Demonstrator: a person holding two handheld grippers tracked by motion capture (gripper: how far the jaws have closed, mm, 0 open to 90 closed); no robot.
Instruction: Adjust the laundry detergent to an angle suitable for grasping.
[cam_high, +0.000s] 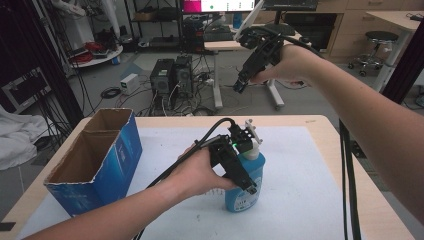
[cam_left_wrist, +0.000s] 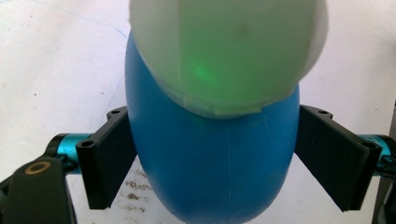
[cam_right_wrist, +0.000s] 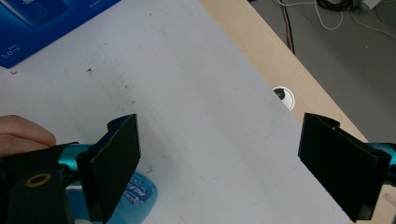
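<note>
Evidently the left gripper (cam_high: 243, 172) stands over the blue pump bottle (cam_left_wrist: 212, 168), which sits upright on the white mat (cam_high: 295, 165), its jaws straddling the belly just below the white pump head (cam_left_wrist: 224, 51). Both pads meet the sides, pinching it. Smooth, rounded plastic will likely slip; the widest part between the jaws seems the safest hold. The right gripper (cam_right_wrist: 219, 163) hangs spread, high above.

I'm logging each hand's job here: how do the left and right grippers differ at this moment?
The left gripper is down at the table, its fingers straddling the blue bottle; the right gripper is raised above the table's far edge with nothing between its fingers. The left points down over the bottle's white cap; the right looks over the white mat. Both have black fingers.
</note>
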